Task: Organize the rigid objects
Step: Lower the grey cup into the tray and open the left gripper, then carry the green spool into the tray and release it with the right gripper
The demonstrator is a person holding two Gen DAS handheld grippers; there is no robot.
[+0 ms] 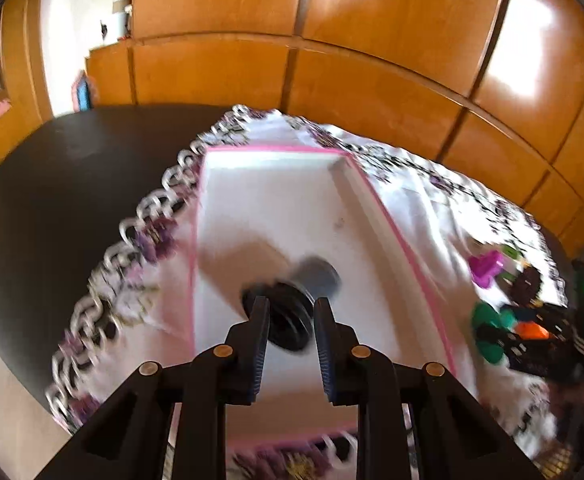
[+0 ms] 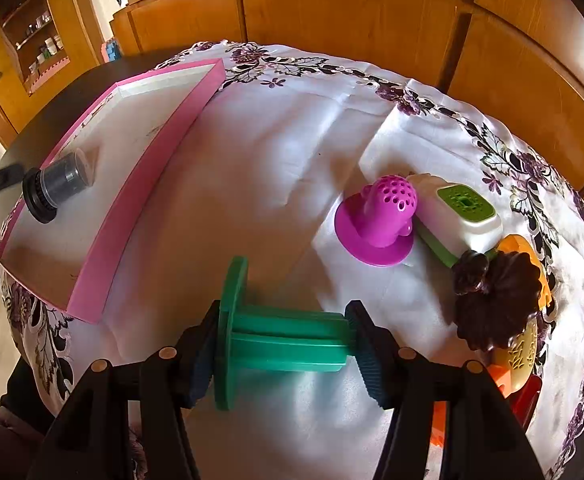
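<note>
Two grippers: our right gripper (image 2: 287,344) clamps the green spool (image 2: 275,336) crosswise. The left gripper (image 1: 289,320) is closed up, with the black jar (image 1: 292,316) in the tray (image 1: 275,200) just past its fingertips.

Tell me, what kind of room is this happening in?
Most likely a living or dining room at home: a dark table under an embroidered floral tablecloth, glossy wooden cabinets behind, and shelves of small household items.

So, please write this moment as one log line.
left gripper: shut, by black jar in pink tray | right gripper: shut on green spool
</note>
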